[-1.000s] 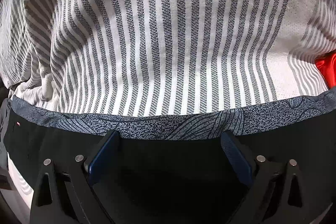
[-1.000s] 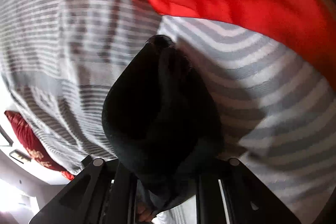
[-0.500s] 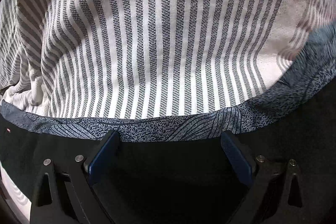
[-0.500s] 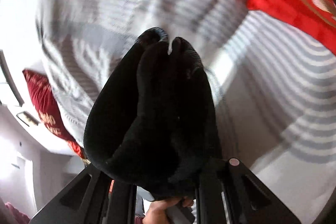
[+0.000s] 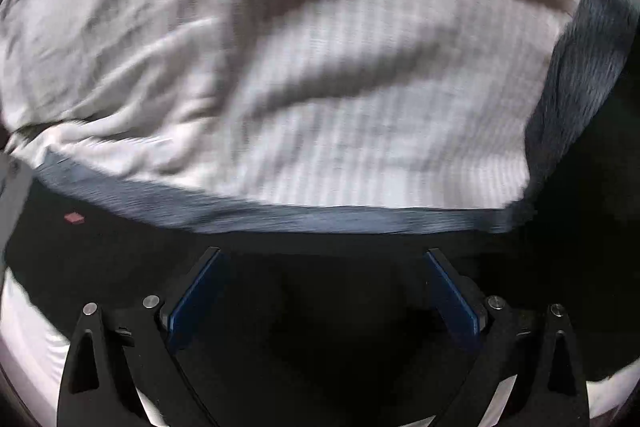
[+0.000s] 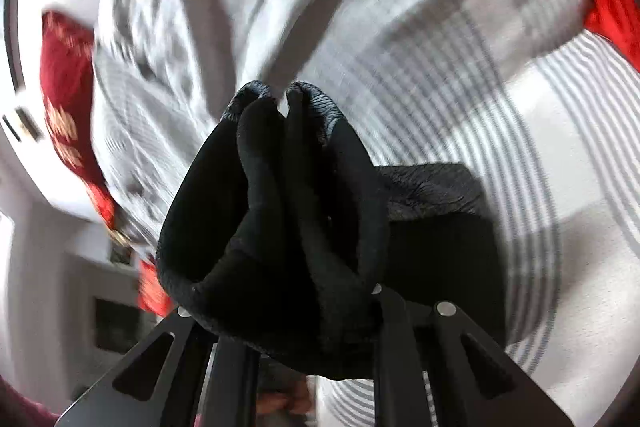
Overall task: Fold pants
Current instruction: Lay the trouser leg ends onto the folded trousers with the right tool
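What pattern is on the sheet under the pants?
Grey and white stripes on the sheet, clearest in the right wrist view; the left view is blurred.

I saw a bed (image 5: 320, 87) under a rumpled white sheet (image 5: 168, 39) with grey stripes. The pants (image 5: 132, 251) lay flat on it, their blue-grey band along the far edge. In the right view, a red cloth (image 6: 612, 15) lay on the sheet and a red pillow (image 6: 66, 83) at its far side.
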Demonstrator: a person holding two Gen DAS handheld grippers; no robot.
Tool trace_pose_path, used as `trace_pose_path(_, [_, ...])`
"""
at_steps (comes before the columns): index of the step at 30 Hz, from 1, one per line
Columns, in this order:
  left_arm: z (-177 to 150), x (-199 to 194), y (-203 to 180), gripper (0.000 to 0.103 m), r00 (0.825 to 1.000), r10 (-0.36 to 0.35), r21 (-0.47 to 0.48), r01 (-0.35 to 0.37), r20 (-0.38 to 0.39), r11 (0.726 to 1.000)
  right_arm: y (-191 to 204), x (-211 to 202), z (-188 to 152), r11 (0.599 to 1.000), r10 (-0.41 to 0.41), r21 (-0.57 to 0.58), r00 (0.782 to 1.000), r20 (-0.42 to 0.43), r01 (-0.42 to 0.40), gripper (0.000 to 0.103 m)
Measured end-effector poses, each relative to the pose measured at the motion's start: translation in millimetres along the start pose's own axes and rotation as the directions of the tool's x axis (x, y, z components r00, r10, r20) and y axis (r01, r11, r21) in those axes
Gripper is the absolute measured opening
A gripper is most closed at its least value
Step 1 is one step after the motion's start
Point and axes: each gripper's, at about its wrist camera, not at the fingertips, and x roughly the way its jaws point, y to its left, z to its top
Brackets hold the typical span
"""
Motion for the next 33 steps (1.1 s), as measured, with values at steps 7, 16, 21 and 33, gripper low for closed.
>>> trace_pose_path(7, [-27,-14,91,0.099,0.996,0.088,-0.079,-0.090,-0.028,0.993,37,85,-55,0.945,-0.267,-0.221,0.958,-0.101,0.240,0.014])
trace_pose_path(16, [-46,-9,149,0.099,0.990,0.118,-0.123,-0.127,-0.082,0.984,73,137,-105,0.826,-0.456,-0.424,0.882,-0.116,0.371,0.069])
trace_pose_path(21, [-38,-22,156,0.099,0.991,0.105,-0.106,-0.114,-0.084,0.988,97,116,-108,0.838,-0.409,-0.451,0.900,-0.148,0.307,0.075])
trace_pose_path(33, [-29,-43,78,0.099,0.988,-0.095,-0.021,0.093,-0.121,0.995,50,54,-42,0.838,-0.506,-0.302,0.855,-0.116,0.455,0.071])
